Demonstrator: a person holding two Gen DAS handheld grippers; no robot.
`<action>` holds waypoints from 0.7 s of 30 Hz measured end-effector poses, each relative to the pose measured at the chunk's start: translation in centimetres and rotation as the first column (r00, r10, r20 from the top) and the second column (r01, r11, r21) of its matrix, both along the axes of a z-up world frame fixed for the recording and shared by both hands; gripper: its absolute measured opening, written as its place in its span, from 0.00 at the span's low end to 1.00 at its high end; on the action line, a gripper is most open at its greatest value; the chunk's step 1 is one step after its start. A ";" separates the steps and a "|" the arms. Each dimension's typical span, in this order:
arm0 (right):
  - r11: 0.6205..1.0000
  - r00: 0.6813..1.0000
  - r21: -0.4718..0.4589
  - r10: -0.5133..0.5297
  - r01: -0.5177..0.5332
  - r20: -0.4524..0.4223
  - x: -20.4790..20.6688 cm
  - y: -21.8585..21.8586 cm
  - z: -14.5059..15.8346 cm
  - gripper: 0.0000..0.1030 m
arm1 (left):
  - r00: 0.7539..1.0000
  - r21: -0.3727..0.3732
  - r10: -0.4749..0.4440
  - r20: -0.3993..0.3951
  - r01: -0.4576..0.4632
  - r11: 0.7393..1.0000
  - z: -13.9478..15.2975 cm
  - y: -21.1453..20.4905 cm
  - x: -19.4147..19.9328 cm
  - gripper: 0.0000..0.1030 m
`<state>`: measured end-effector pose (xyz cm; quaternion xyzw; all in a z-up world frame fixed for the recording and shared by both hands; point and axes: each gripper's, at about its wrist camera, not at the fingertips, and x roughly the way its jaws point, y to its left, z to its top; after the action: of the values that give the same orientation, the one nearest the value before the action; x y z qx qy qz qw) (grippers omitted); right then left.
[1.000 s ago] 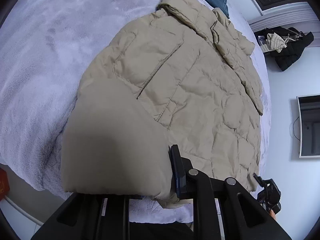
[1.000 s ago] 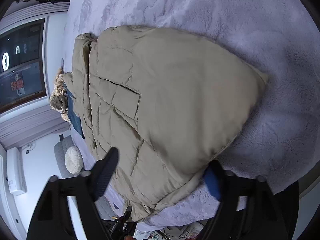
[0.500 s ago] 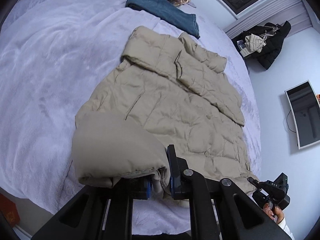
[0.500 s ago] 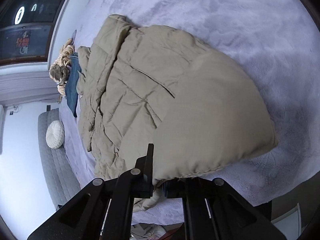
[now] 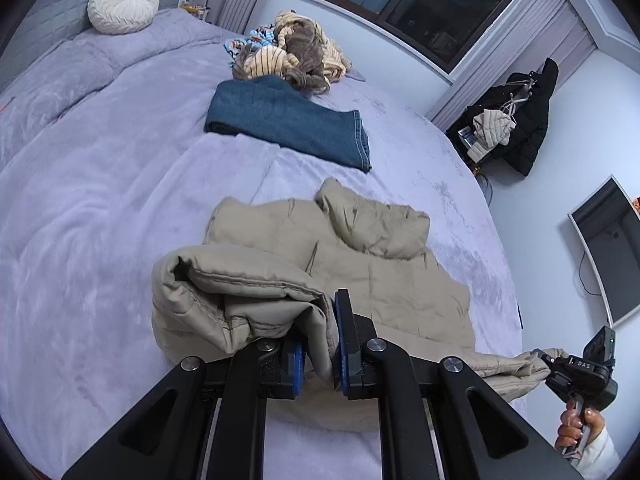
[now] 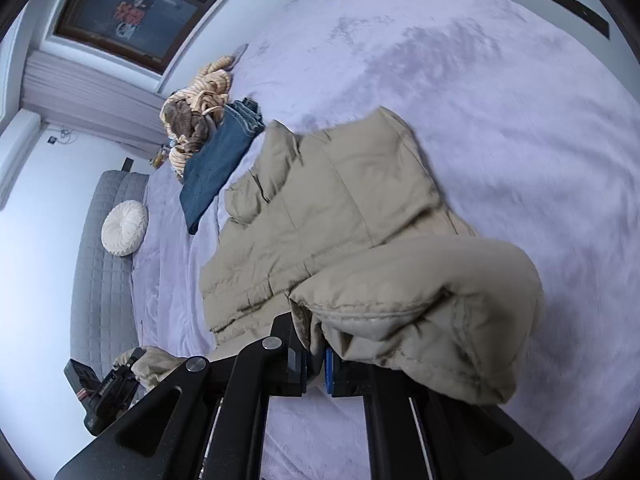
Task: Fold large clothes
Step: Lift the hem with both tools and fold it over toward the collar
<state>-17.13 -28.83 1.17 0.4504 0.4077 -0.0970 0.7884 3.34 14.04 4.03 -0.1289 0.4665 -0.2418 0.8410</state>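
A beige padded jacket (image 5: 360,264) lies on a lilac bedspread (image 5: 100,200), its collar end pointing away from me. My left gripper (image 5: 318,354) is shut on one corner of the jacket's near hem, and the fabric bunches up over its fingers. In the right wrist view my right gripper (image 6: 316,364) is shut on the other hem corner of the jacket (image 6: 340,200). Both corners are lifted off the bed and curl over the jacket's body. The right gripper (image 5: 548,358) also shows at the lower right of the left wrist view, held by a hand (image 5: 576,424).
Folded blue jeans (image 5: 288,124) lie beyond the jacket, with a heap of striped and brown clothes (image 5: 296,56) behind them. A round white cushion (image 5: 122,2) leans on a grey headboard. Dark coats (image 5: 516,124) and a wall screen (image 5: 608,248) are to the right.
Both grippers closed on the jacket's near hem corners and rose, lifting the hem off the bed and carrying it toward the collar. More of the room came into view.
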 end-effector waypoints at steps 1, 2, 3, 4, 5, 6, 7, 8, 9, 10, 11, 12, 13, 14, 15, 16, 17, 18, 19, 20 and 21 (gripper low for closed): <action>1.000 1.000 -0.015 0.019 -0.019 0.004 1.6 -0.7 0.5 0.06 | 1.000 0.005 0.011 0.011 -0.011 1.000 0.2 -0.6 1.0 0.14; 0.999 0.999 -0.032 0.038 -0.038 0.004 3.3 -1.4 0.9 0.06 | 1.000 0.013 0.024 0.019 -0.024 1.000 0.4 -1.2 2.0 0.14; 0.997 0.998 -0.047 0.057 -0.057 0.002 5.0 -2.1 1.1 0.06 | 0.999 0.022 0.038 0.027 -0.039 0.999 0.4 -2.0 3.3 0.14; 0.995 0.997 -0.061 0.075 -0.075 -0.002 6.6 -2.6 1.3 0.06 | 0.998 0.031 0.049 0.035 -0.050 0.998 0.3 -2.6 4.4 0.14; 0.992 0.995 -0.081 0.095 -0.096 -0.011 8.3 -3.1 1.3 0.06 | 0.997 0.040 0.058 0.043 -0.060 0.997 0.2 -3.3 5.4 0.14; 0.988 0.993 -0.103 0.113 -0.115 -0.025 10.2 -3.7 1.0 0.06 | 0.997 0.053 0.070 0.045 -0.072 0.996 -0.2 -4.0 6.7 0.14; 0.986 0.992 -0.111 0.122 -0.125 -0.036 11.6 -4.1 0.8 0.06 | 0.996 0.064 0.078 0.041 -0.081 0.995 -0.7 -4.5 7.8 0.14; 0.985 0.991 -0.115 0.127 -0.132 -0.048 12.9 -4.5 0.3 0.06 | 0.996 0.076 0.085 0.034 -0.087 0.993 -1.4 -5.0 8.8 0.14; 0.984 0.990 -0.116 0.125 -0.132 -0.064 14.4 -5.0 -0.5 0.06 | 0.996 0.087 0.088 0.023 -0.090 0.992 -2.2 -5.4 9.9 0.14; 0.985 0.990 -0.112 0.120 -0.128 -0.074 15.2 -5.4 -1.2 0.06 | 0.996 0.097 0.086 0.011 -0.087 0.992 -3.1 -5.9 11.1 0.14; 0.987 0.990 -0.105 0.113 -0.122 -0.086 16.3 -5.7 -2.2 0.06 | 0.997 0.110 0.080 0.000 -0.080 0.991 -4.1 -6.4 12.3 0.14; 0.988 0.990 -0.103 0.106 -0.116 -0.096 17.1 -6.0 -3.0 0.06 | 0.997 0.122 0.072 -0.006 -0.070 0.990 -5.2 -6.8 13.0 0.14; 0.988 0.990 -0.106 0.097 -0.108 -0.107 17.8 -6.3 -3.9 0.06 | 0.998 0.138 0.060 -0.014 -0.058 0.989 -6.3 -7.3 14.1 0.14; 0.990 0.990 -0.104 0.082 -0.094 -0.113 18.4 -6.5 -4.8 0.06 | 0.998 0.157 0.055 -0.021 -0.051 0.986 -7.4 -7.8 14.9 0.14; 0.993 0.991 -0.091 0.065 -0.076 -0.113 18.8 -6.9 -5.7 0.06 | 0.998 0.174 0.049 -0.036 -0.042 0.984 -8.6 -8.4 15.9 0.14; 0.995 0.992 -0.080 0.052 -0.062 -0.118 19.2 -7.2 -6.6 0.06 | 0.998 0.183 0.045 -0.048 -0.035 0.983 -9.5 -8.8 16.7 0.14; 0.996 0.991 -0.076 0.041 -0.051 -0.131 19.8 -7.4 -7.6 0.06 | 0.997 0.193 0.041 -0.060 -0.029 0.981 -10.5 -9.3 17.5 0.14; 0.996 0.989 -0.075 0.035 -0.046 -0.142 20.3 -7.7 -8.5 0.06 | 0.997 0.205 0.039 -0.069 -0.024 0.979 -11.4 -9.7 18.1 0.14; 0.996 0.988 -0.073 0.030 -0.042 -0.150 20.9 -7.8 -9.3 0.06 | 0.996 0.213 0.039 -0.078 -0.021 0.977 -12.4 -9.9 18.8 0.14; 0.997 0.987 -0.070 0.024 -0.036 -0.157 21.3 -8.0 -10.1 0.06 | 0.995 0.217 0.041 -0.086 -0.021 0.976 -13.2 -10.1 19.2 0.14; 0.998 0.986 -0.063 0.019 -0.030 -0.165 21.7 -8.2 -11.0 0.06 | 0.994 0.219 0.045 -0.098 -0.023 0.975 -14.1 -10.2 19.8 0.14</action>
<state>4.60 -37.08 -9.84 0.4097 0.4733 -0.1376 0.7676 23.15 3.84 -10.06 -0.0562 0.5303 -0.1680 0.8291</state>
